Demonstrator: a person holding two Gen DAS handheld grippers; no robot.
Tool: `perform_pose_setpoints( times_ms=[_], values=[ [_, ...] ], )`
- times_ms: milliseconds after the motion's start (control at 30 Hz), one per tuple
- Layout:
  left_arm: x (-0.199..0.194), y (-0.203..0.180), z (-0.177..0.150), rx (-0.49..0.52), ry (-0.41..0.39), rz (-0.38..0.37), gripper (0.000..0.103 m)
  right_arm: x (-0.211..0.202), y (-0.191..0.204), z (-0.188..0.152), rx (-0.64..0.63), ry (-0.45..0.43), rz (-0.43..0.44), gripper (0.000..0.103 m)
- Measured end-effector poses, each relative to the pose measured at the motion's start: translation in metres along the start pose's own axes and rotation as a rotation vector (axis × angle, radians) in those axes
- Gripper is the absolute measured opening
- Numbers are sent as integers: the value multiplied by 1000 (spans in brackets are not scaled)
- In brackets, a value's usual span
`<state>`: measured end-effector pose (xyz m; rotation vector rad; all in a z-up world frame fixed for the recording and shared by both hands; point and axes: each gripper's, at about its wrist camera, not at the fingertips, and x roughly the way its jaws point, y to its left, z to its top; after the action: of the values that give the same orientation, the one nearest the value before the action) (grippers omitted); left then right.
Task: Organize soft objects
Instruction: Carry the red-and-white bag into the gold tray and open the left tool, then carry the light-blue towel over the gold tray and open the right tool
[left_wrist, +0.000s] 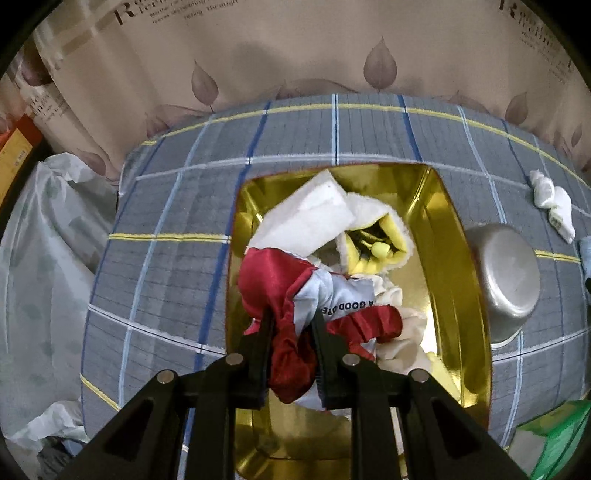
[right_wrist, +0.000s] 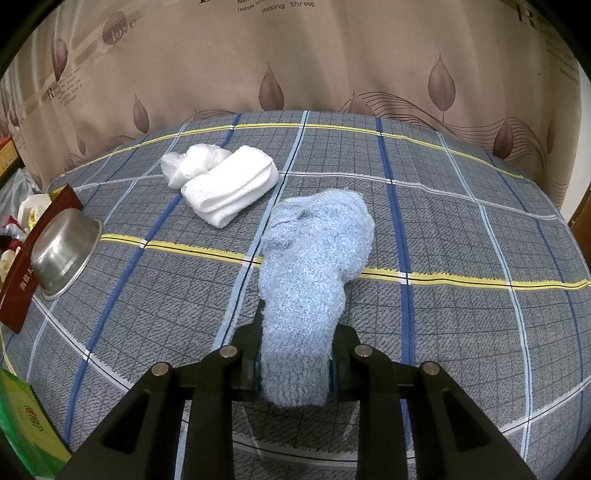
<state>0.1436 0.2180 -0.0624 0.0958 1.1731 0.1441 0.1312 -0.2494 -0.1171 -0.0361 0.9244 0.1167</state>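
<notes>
Home; plaid bedcover (right_wrist: 461, 229), leaf-print curtain (right_wrist: 332, 55)

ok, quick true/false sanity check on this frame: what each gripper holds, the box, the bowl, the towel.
1. The left gripper is clamped on the red-and-white satin cloth. True.
2. The gold-lined box is empty. False: it holds soft items.
3. The right gripper holds the fluffy light-blue sock. True.
4. The steel bowl stands upright. False: it lies upside down.
5. The folded white towel sits in the box. False: it lies on the plaid cover.

Green box (right_wrist: 26, 424) edge-cropped
</notes>
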Motion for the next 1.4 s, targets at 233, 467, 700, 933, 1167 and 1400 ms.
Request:
perform_pose_setpoints(
  times_ms=[233, 467, 700, 933, 1167, 1400],
  values=[
    [1, -1, 2, 7, 6, 28, 40, 0, 0, 0, 1, 0, 1, 24],
    [-16, 2, 2, 23, -1, 6, 45, 0, 0, 0, -1, 1, -1, 25],
    [-45, 10, 0, -9, -41, -49, 45, 0, 0, 0, 0, 0, -1, 25],
    [-77, 11, -25, -33, -128, -1, 45, 1, 0, 0, -2, 0, -2, 25],
    [-82, 15, -61, -26, -162, 54, 45, 1, 1, 0, -2, -1, -2, 25],
    [-83, 18, -82, -45, -177, 52, 45, 3, 1, 3, 8, 25, -27, 25]
  ],
)
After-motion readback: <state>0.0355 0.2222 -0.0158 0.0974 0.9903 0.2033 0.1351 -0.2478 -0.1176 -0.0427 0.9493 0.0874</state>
